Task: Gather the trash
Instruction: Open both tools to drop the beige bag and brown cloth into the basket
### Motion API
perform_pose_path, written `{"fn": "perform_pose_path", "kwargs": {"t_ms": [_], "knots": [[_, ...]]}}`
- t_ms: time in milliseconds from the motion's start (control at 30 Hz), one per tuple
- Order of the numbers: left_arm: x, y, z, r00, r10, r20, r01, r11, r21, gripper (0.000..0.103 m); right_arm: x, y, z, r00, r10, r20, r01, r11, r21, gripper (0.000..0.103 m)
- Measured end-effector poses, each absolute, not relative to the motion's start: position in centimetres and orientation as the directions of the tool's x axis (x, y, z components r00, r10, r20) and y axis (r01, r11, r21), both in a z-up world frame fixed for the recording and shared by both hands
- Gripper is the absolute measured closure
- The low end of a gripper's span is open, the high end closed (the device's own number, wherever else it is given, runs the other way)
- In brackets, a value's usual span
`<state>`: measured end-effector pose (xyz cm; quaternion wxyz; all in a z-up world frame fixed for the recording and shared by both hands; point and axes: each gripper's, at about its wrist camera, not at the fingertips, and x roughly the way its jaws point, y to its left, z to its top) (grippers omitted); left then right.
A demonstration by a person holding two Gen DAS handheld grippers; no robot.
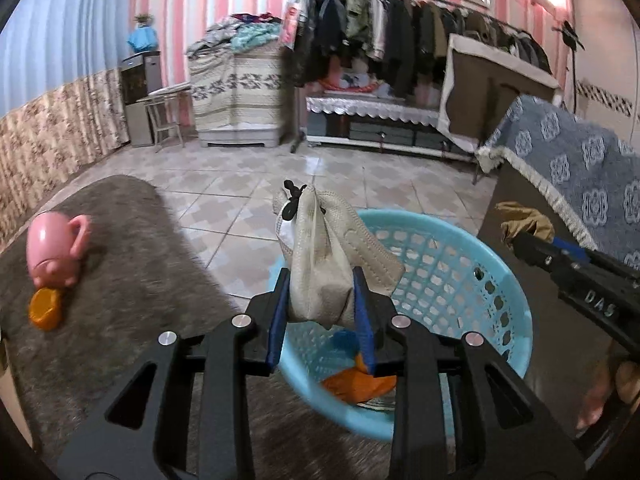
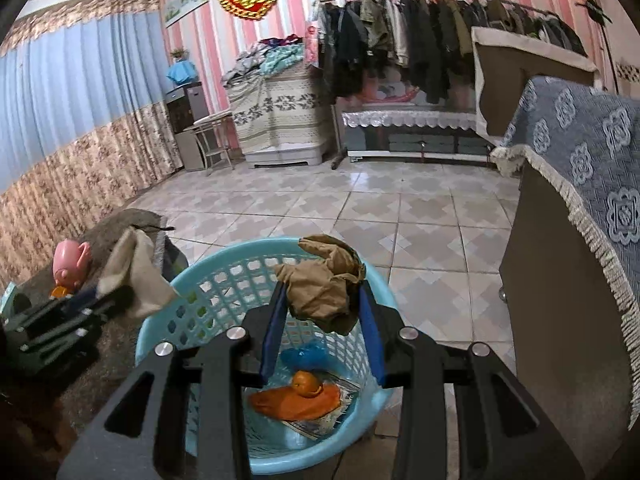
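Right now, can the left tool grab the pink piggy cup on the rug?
Probably not yet. The left tool is already shut on a beige cloth over the blue basket. The pink piggy cup lies off to its left with nothing blocking it.

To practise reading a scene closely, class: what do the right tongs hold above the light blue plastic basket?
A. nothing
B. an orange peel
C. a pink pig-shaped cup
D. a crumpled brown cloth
D: the right tongs are shut on the crumpled brown cloth, held over the light blue plastic basket.
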<state>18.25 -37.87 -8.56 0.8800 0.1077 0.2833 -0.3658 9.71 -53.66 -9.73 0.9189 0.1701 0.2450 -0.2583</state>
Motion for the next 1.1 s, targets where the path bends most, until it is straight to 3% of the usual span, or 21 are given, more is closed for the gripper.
{"fn": "perform_pose_path", "kwargs": {"t_ms": [133, 333, 400, 533, 867, 933, 967, 1100], "knots": [[18.0, -39.4, -9.1, 0.582, -0.573, -0.577, 0.709, 0.705, 0.016, 0.065, 9.1, -54.7, -10.3, 0.744, -0.383, -0.548, 0.565, 0.797, 0.211, 0.067], [18.9, -38.4, -8.4, 0.64, -0.529, -0.558, 0.655, 0.755, 0.036, 0.034, 9.7, -54.5, -10.3, 0.746, -0.371, -0.553, 0.553, 0.809, 0.202, 0.067], [19.3, -37.5, -7.9, 0.669, -0.51, -0.541, 0.624, 0.78, 0.037, 0.017, 9.9, -54.3, -10.3, 0.747, -0.369, -0.553, 0.547, 0.814, 0.197, 0.067], [20.5, -34.9, -6.6, 0.728, -0.466, -0.503, 0.552, 0.834, 0.027, 0.006, 10.5, -53.4, -10.3, 0.754, -0.356, -0.552, 0.533, 0.822, 0.198, 0.067], [22.5, -29.4, -5.2, 0.785, -0.392, -0.479, 0.442, 0.897, -0.01, 0.005, 12.6, -50.6, -10.1, 0.754, -0.364, -0.547, 0.51, 0.849, 0.137, 0.063], [22.7, -28.5, -5.0, 0.788, -0.39, -0.477, 0.43, 0.902, -0.027, 0.005, 12.5, -50.4, -9.9, 0.75, -0.386, -0.537, 0.525, 0.841, 0.129, 0.048], [22.7, -28.0, -4.9, 0.788, -0.39, -0.477, 0.426, 0.904, -0.036, 0.005, 12.5, -50.3, -9.6, 0.751, -0.393, -0.531, 0.531, 0.837, 0.131, 0.036], [22.6, -26.3, -4.1, 0.805, -0.371, -0.462, 0.404, 0.914, -0.031, 0.005, 12.1, -50.5, -9.1, 0.759, -0.399, -0.514, 0.543, 0.824, 0.161, 0.025]]}}
